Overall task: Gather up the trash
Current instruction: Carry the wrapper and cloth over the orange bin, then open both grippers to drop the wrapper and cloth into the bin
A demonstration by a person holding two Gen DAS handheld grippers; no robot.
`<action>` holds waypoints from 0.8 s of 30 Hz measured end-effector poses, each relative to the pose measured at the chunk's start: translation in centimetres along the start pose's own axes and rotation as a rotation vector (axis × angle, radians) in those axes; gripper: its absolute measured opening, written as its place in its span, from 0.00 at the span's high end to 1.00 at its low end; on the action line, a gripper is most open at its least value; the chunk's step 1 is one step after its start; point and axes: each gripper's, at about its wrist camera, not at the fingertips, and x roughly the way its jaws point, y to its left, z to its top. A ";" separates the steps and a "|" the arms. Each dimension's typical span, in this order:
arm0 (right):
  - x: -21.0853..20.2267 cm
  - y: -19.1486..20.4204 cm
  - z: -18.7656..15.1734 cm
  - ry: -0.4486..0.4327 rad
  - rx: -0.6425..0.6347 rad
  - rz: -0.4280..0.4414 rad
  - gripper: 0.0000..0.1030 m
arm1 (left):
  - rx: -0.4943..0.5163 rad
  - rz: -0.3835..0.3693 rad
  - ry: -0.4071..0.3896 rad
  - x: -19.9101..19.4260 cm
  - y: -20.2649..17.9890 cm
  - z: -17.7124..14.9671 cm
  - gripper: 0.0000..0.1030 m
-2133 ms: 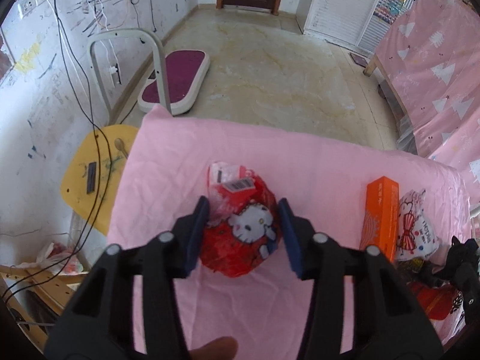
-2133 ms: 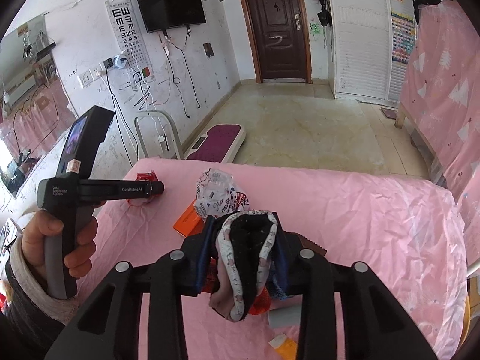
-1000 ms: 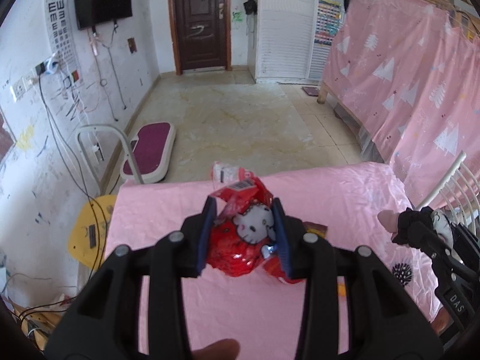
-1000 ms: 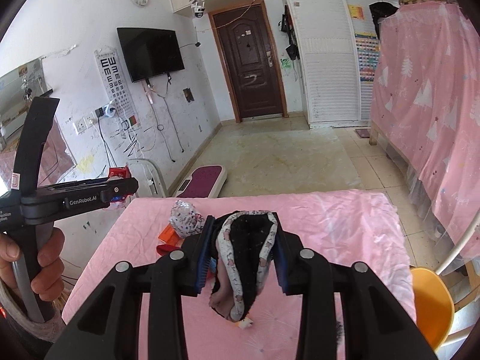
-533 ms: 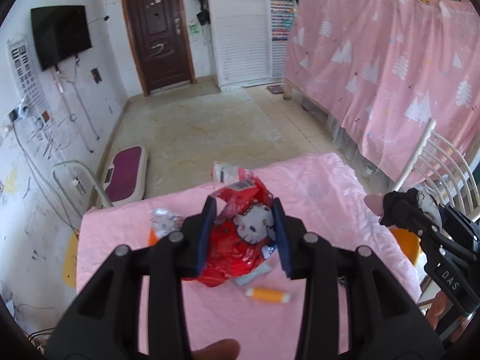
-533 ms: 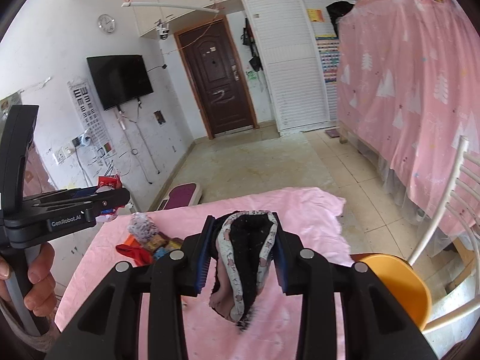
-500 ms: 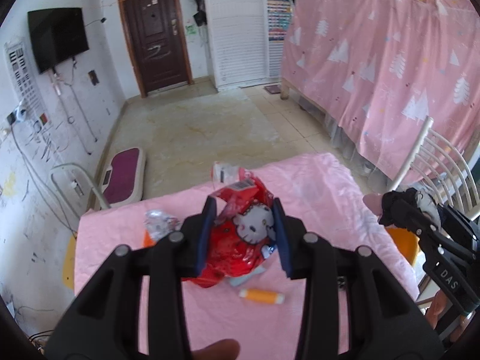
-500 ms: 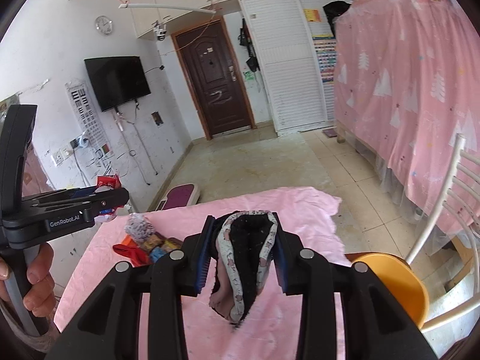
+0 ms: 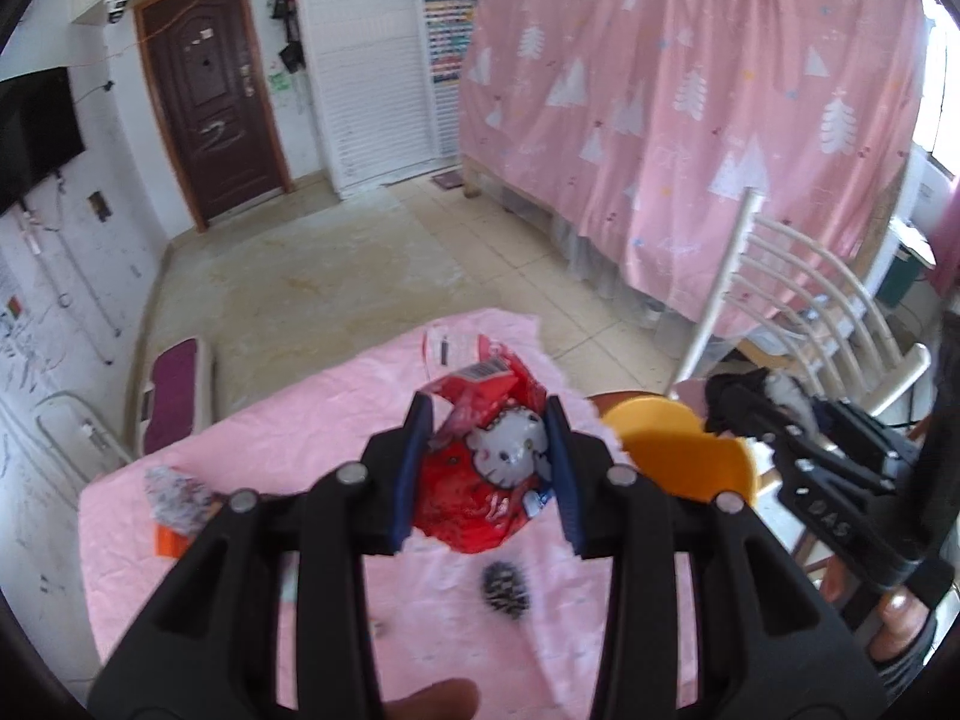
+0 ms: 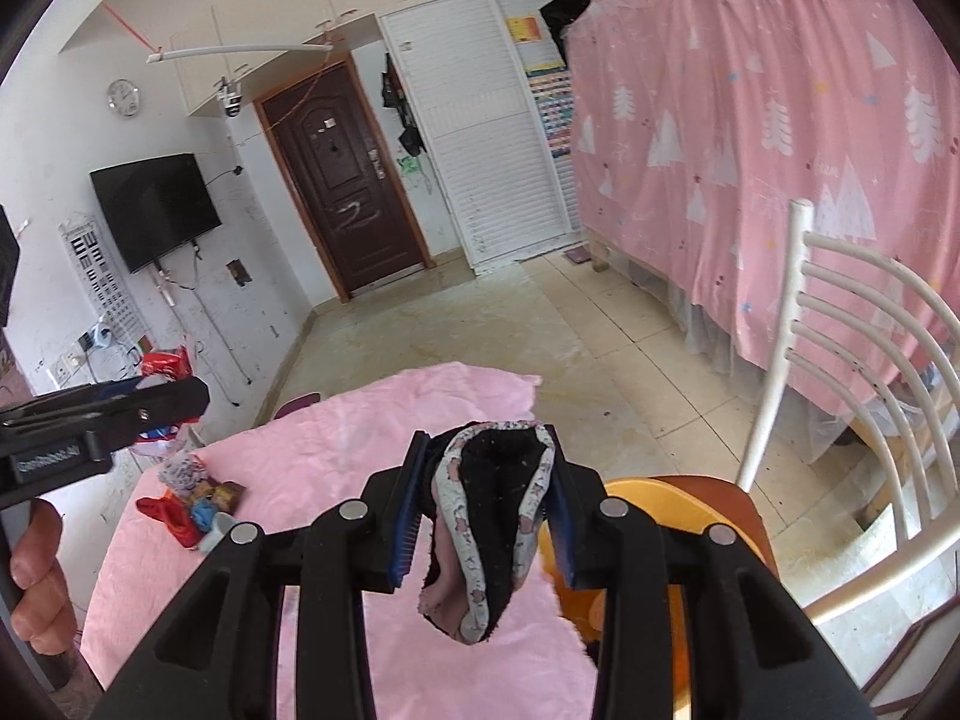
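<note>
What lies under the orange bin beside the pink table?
The orange bin sits on a brown chair seat; a white chair back rises behind. The bin's inside is hidden by the right gripper.

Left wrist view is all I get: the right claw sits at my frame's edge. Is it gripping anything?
Observer: Yes. The right claw is shut on a black fabric piece with white patterned trim, which dangles below it.
Operator: What lies beside the crumpled patterned wrapper on the pink cloth?
Observer: A red wrapper, a blue scrap and a brown packet, bunched against it.
</note>
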 end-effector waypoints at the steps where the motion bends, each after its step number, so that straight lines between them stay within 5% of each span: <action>1: 0.1 -0.6 -0.1 0.004 0.006 -0.009 0.75 | 0.004 -0.017 0.001 0.2 -0.6 0.1 0.65; 11: 1.0 -5.6 -1.7 0.029 0.050 -0.050 0.76 | 0.028 -0.171 0.024 3.4 -6.9 1.4 0.65; 20: 1.6 -8.9 -2.6 0.043 0.103 -0.058 0.76 | 0.060 -0.197 0.070 6.3 -10.5 1.6 0.65; 24: 1.7 -9.4 -2.7 0.048 0.113 -0.056 0.75 | 0.070 -0.208 0.084 7.1 -11.5 1.8 0.50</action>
